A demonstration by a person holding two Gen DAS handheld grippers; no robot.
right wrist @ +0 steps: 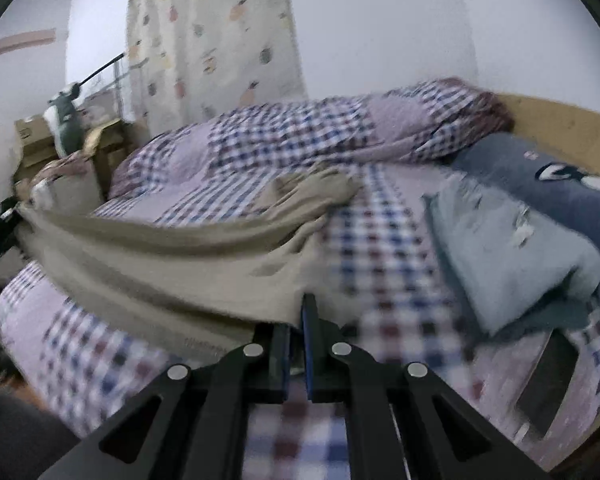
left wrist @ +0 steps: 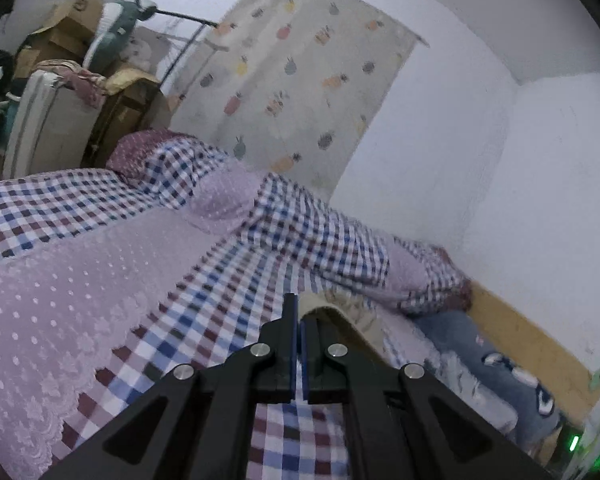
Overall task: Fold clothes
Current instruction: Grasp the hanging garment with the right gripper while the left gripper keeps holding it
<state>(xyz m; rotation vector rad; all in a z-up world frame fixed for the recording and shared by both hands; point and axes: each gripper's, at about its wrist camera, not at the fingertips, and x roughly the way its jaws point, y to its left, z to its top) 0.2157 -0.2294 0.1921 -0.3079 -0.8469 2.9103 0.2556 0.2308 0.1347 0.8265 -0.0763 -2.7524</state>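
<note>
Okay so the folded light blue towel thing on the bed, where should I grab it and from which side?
Grip the folded light blue cloth at its thick rounded near end, coming from the side nearest the right gripper. That end bulges up off the checked bedspread, so fingers could probably close around all layers. The far end abuts the dark blue cushion.

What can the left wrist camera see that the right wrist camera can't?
Only the left wrist view shows the white striped suitcase beside the bed.

Only the right wrist view shows the beige garment stretched wide, with the left gripper holding its far corner, plus a dark flat thing on the bed.

Both show the checked bedspread, the fruit-print curtain, the folded light blue clothes, and a shut gripper pinching beige cloth, like the right gripper.
</note>
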